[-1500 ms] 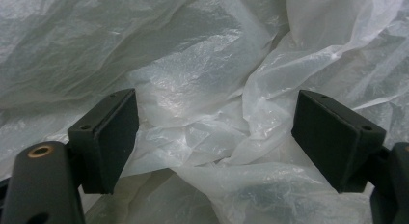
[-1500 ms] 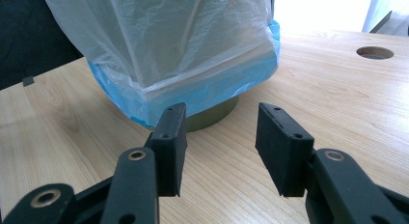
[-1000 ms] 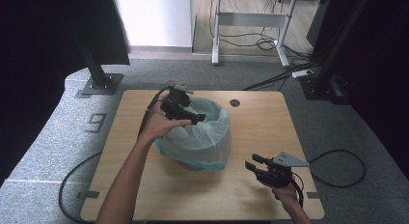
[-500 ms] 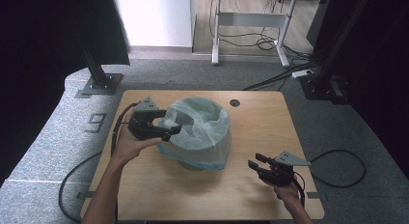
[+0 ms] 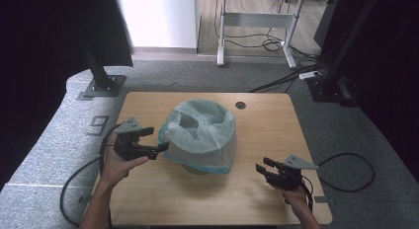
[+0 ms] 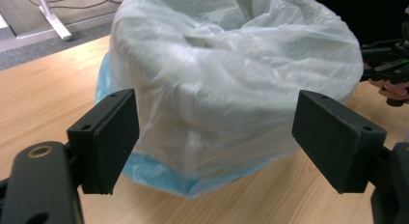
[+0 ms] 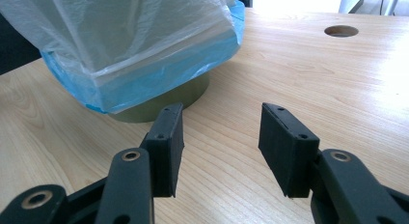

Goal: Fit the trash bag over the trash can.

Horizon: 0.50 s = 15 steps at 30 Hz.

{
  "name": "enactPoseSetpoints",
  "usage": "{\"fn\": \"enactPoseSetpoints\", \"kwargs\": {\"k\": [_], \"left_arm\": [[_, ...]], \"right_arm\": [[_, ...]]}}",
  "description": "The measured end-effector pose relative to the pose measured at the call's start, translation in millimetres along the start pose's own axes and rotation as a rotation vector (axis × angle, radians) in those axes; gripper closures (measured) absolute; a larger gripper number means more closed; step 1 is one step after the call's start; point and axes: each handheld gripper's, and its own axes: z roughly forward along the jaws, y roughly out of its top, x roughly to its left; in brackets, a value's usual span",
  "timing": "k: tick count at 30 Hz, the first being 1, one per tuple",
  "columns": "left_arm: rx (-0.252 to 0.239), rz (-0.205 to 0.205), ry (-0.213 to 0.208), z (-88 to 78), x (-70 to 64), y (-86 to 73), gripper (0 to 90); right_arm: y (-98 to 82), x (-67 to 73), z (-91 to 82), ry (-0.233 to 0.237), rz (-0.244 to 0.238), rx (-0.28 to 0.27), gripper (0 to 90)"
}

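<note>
Your left gripper (image 5: 160,146) sits just beside the round olive bin lined with a translucent blue-edged plastic bag (image 5: 200,135) mid-table, jaws released; your right gripper (image 5: 261,170) hangs apart, half-spread, grasping nothing.

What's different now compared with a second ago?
The left gripper has come away from the top of the bag-lined bin, out and down to its left side, jaws open and holding nothing. The bin, its bag and the right gripper have stayed where they were.
</note>
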Motion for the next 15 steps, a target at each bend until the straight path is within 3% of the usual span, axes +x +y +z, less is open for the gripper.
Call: {"fn": "enactPoseSetpoints", "kwargs": {"k": [6, 15], "left_arm": [[0.003, -0.014, 0.015, -5.7, 4.4, -12.4, 16.8], [0.016, -0.029, 0.020, -1.5, 9.4, -16.9, 16.8]], "right_arm": [[-0.9, -1.7, 0.7, -0.013, 0.006, 0.000, 49.6], [-2.2, -1.6, 2.8, -0.015, 0.004, 0.013, 48.0]]}}
